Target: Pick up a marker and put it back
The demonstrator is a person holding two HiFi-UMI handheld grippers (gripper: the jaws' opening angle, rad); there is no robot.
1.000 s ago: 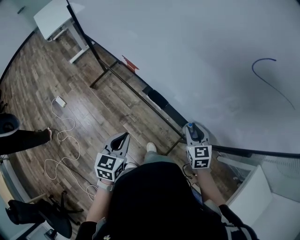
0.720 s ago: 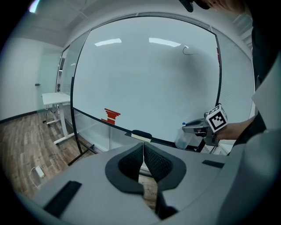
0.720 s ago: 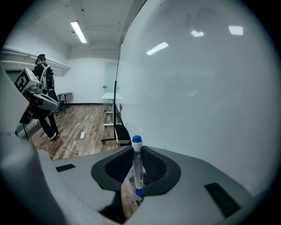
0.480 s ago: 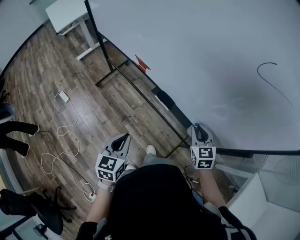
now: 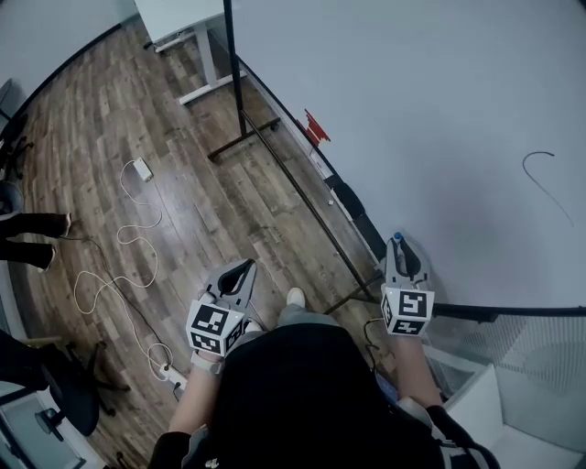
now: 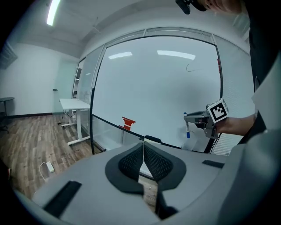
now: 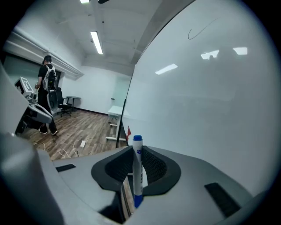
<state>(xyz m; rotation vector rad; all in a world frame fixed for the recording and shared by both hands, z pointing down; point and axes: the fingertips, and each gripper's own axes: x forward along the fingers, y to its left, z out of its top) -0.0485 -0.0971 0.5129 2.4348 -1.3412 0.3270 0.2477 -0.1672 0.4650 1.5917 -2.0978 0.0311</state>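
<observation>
A white marker with a blue cap (image 7: 137, 171) stands upright between the pads of my right gripper (image 7: 134, 163). The jaws have been closing on it within the last second and now pinch it. In the head view the right gripper (image 5: 402, 249) hovers close to the whiteboard (image 5: 412, 101), just above its ledge, with the marker's cap (image 5: 396, 238) poking out. The left gripper view shows the marker (image 6: 187, 130) hanging from that gripper. My left gripper (image 5: 242, 270) is shut with nothing in it (image 6: 143, 151), held lower left over the floor.
A black eraser (image 5: 351, 197) and a red object (image 5: 316, 128) sit on the whiteboard's ledge. A curved pen line (image 5: 545, 172) marks the board. A white desk (image 5: 179, 18), a floor cable (image 5: 119, 266), an office chair (image 5: 55, 385) and a person's legs (image 5: 27, 236) lie left.
My right gripper has risen along the whiteboard with the marker in it. The head view has swung, so the board and floor shift. The left gripper keeps about the same place in the picture.
</observation>
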